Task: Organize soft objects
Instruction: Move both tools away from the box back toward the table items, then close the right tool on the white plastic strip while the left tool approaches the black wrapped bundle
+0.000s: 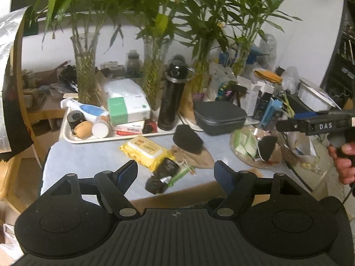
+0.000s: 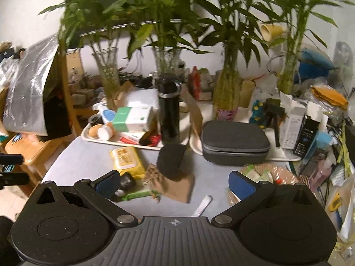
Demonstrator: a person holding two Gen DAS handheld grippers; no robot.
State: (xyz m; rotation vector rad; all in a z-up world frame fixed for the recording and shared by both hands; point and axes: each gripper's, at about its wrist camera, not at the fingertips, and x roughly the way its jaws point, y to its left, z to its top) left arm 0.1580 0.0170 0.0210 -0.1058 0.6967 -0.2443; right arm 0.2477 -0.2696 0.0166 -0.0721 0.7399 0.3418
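Observation:
On the grey table lie a yellow wipes pack (image 1: 145, 151) (image 2: 127, 159), a black roll of bags (image 1: 162, 176) (image 2: 127, 180) and a black sponge (image 1: 187, 138) (image 2: 172, 158). The sponge rests on a flat brown pouch (image 1: 197, 158) (image 2: 175, 186). My left gripper (image 1: 175, 175) hangs open above the black roll, touching nothing. My right gripper (image 2: 174, 185) is open over the brown pouch with nothing between its pads. In the left wrist view a hand (image 1: 344, 164) holds it at the right edge, over a clear bag of sachets (image 1: 246, 146).
A black bottle (image 1: 170, 102) and boxes fill a white tray (image 1: 73, 138) behind the objects. A grey zip case (image 1: 219, 117) (image 2: 235, 143) sits to its right. Glass vases of bamboo (image 1: 85, 75) line the back. Clutter crowds the right side; a wooden chair (image 2: 33, 153) stands left.

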